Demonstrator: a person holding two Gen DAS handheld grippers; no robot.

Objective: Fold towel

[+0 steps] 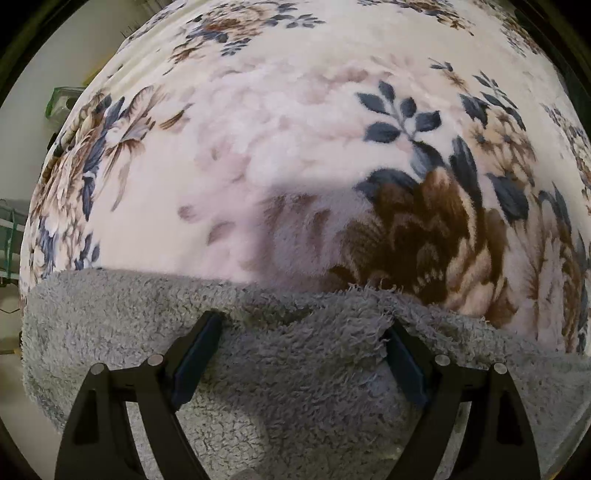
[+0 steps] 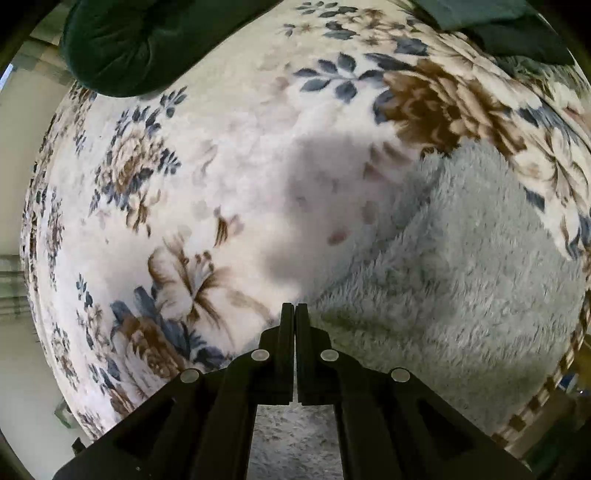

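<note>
A fluffy grey towel (image 1: 295, 369) lies on a floral blanket (image 1: 295, 147); its far edge crosses the lower part of the left wrist view. My left gripper (image 1: 303, 325) is open, its two fingers spread wide over that edge, with a hump of towel between them. In the right wrist view the towel (image 2: 461, 277) covers the right and lower part. My right gripper (image 2: 295, 308) is shut, its tips right at the towel's left edge where it meets the blanket (image 2: 184, 184). I see no cloth between its pads.
A dark green cushion (image 2: 122, 44) rests on the blanket at the top left of the right wrist view, and dark green fabric (image 2: 498, 26) lies at the top right. Past the blanket's left edge stands a green object (image 1: 61, 103) beside a pale wall.
</note>
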